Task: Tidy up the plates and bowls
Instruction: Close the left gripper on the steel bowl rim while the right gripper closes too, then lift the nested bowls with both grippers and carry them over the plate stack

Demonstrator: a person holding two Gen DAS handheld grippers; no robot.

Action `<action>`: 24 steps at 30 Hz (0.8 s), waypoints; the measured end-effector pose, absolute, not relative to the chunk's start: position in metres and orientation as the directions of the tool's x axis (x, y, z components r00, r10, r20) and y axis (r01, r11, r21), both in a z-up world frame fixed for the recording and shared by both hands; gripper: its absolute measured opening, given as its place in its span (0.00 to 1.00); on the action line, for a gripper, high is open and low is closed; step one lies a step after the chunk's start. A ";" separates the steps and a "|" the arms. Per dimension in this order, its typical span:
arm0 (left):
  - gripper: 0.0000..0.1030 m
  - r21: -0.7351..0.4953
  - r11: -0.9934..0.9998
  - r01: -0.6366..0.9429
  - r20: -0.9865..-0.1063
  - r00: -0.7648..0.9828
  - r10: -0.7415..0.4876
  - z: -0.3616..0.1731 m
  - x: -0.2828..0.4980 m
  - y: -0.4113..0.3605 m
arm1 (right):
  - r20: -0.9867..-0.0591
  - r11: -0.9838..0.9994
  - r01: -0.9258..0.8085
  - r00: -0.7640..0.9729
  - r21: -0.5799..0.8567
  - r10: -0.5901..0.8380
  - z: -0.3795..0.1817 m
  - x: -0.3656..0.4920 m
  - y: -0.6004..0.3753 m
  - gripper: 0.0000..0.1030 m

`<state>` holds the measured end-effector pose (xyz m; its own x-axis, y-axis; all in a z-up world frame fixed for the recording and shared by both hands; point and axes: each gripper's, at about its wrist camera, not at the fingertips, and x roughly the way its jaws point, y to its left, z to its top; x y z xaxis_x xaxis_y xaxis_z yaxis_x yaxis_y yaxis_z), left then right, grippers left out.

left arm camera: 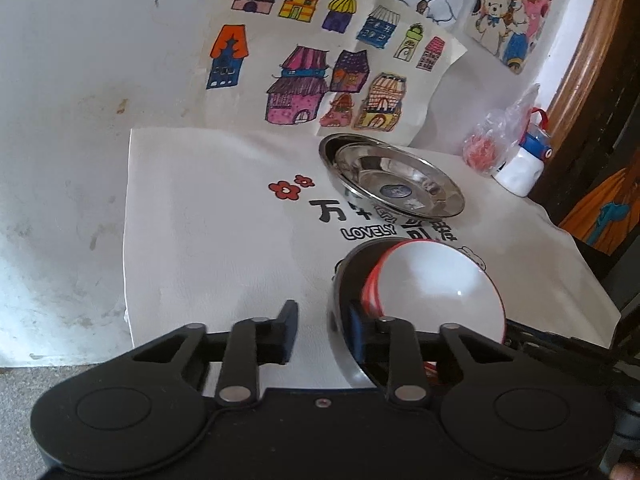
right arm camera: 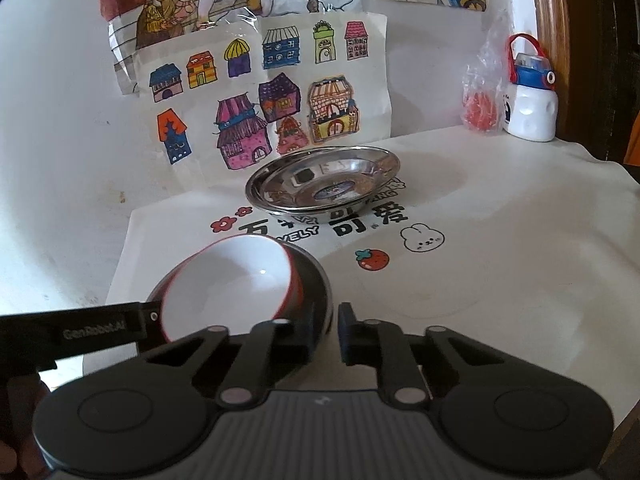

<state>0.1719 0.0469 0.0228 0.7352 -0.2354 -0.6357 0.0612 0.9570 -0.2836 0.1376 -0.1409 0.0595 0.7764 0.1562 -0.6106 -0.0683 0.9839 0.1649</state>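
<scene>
A stack of nested bowls tilts on the white cloth: a black bowl [left arm camera: 340, 276] [right arm camera: 316, 280] outside, red-rimmed white bowls [left arm camera: 436, 280] [right arm camera: 228, 280] inside it. My left gripper [left arm camera: 324, 314] straddles the black bowl's wall. One finger sits inside the bowl, and the outer finger [left arm camera: 290, 320] stands apart from the wall, with cloth showing between them. In the right wrist view the left gripper's side [right arm camera: 100, 328] reaches the bowls' near-left rim. My right gripper [right arm camera: 326, 320] is shut on the black bowl's rim at its near-right side. Two stacked steel plates [left arm camera: 400, 184] [right arm camera: 324, 184] lie farther back.
The printed white cloth [right arm camera: 500, 240] covers the table up to a wall hung with coloured drawings [right arm camera: 260, 112]. A white and blue bottle [right arm camera: 530, 108] and a clear plastic bag [right arm camera: 482, 100] stand at the back right corner. A wooden frame [left arm camera: 588, 52] rises on the right.
</scene>
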 end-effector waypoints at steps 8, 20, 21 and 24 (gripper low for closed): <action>0.12 -0.284 0.956 0.069 -0.626 0.743 -0.239 0.023 0.170 0.041 | -0.593 0.973 -0.039 0.787 0.226 0.170 0.057 0.135 -0.146 0.10; 0.09 -0.309 0.950 0.042 -0.626 0.744 -0.236 0.023 0.169 0.038 | -0.585 0.963 -0.006 0.793 0.271 0.169 0.055 0.132 -0.152 0.10; 0.09 -0.311 0.950 0.042 -0.627 0.742 -0.238 0.023 0.170 0.037 | -0.585 0.962 -0.003 0.793 0.274 0.169 0.054 0.132 -0.153 0.10; 0.09 -0.310 0.950 0.043 -0.629 0.740 -0.239 0.024 0.172 0.034 | -0.584 0.959 0.005 0.794 0.282 0.168 0.054 0.133 -0.156 0.10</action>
<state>0.1715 0.0337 0.0237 0.7401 -0.2387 -0.6288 0.0430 0.9498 -0.3099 0.1326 -0.1564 0.0536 0.7940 0.1676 -0.5844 0.0049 0.9595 0.2817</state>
